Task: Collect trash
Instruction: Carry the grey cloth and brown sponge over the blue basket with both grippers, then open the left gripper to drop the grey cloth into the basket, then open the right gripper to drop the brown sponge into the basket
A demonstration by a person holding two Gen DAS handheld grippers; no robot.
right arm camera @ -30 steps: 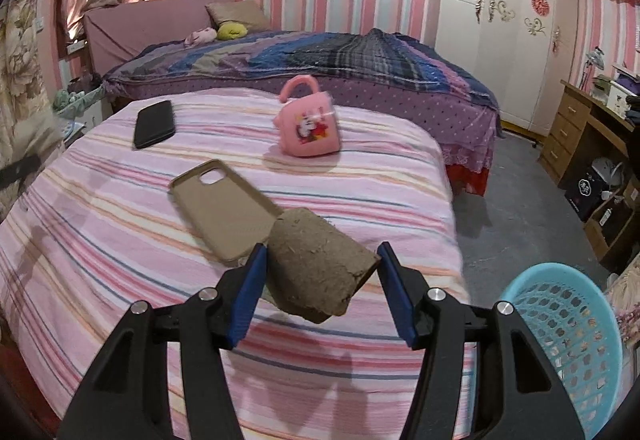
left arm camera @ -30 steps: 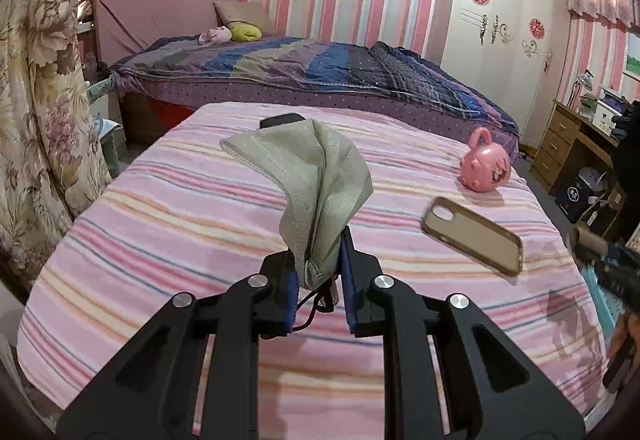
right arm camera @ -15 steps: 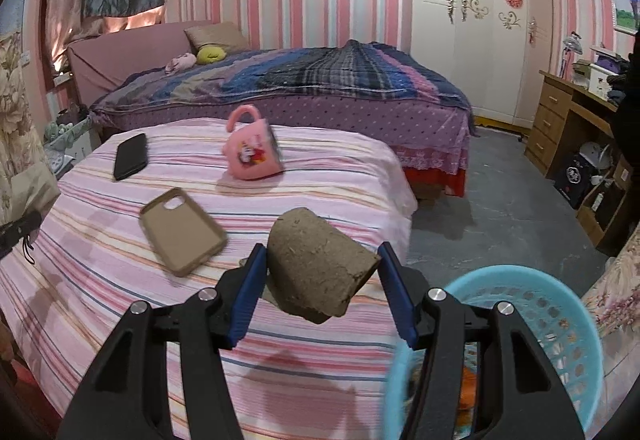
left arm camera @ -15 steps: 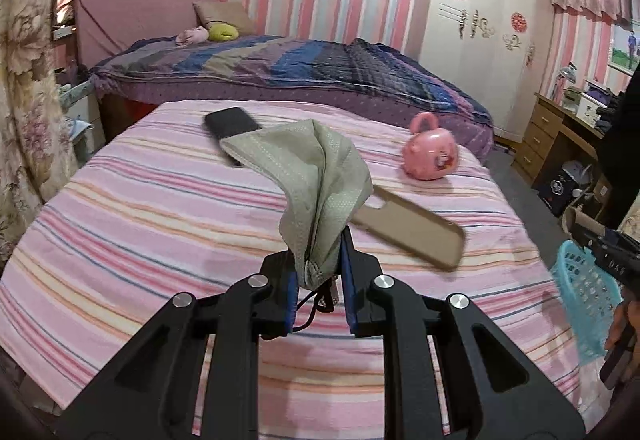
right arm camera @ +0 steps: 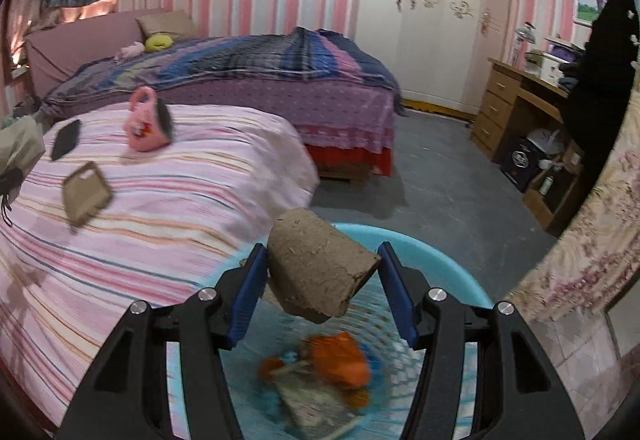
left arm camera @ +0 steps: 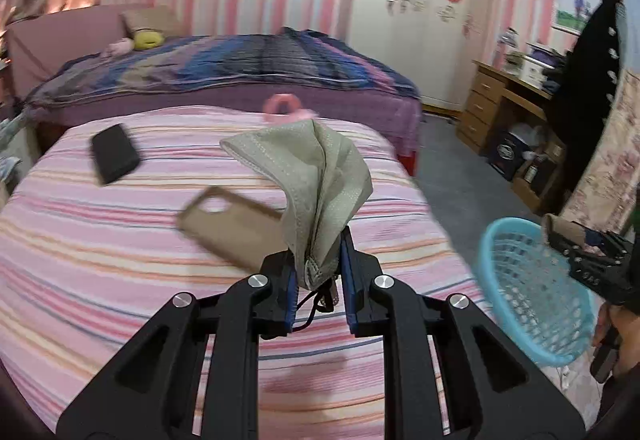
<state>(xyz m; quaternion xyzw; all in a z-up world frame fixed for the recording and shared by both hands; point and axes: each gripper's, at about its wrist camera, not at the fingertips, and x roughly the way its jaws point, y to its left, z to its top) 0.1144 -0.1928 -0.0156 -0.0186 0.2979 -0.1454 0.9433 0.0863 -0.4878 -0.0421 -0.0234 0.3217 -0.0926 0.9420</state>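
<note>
My left gripper (left arm camera: 318, 272) is shut on a grey-green face mask (left arm camera: 316, 175), held above the striped bed (left arm camera: 100, 260). My right gripper (right arm camera: 322, 280) is shut on a brown cardboard tube (right arm camera: 316, 272) and holds it over the light blue basket (right arm camera: 456, 264), which holds orange and paper scraps (right arm camera: 336, 356). In the left wrist view the basket (left arm camera: 532, 288) stands at the right beside the bed, with the right gripper (left arm camera: 588, 256) over its far rim.
On the bed lie a tan phone case (left arm camera: 232, 228), a black phone (left arm camera: 114, 157) and a pink toy purse (right arm camera: 146, 125). A second bed (right arm camera: 240, 71), a wardrobe (right arm camera: 432, 11) and a wooden desk (right arm camera: 528, 111) stand beyond on the grey floor.
Both grippers have swung to the right. The right gripper with the tube has moved from over the bed to over the basket. The left gripper still holds the mask.
</note>
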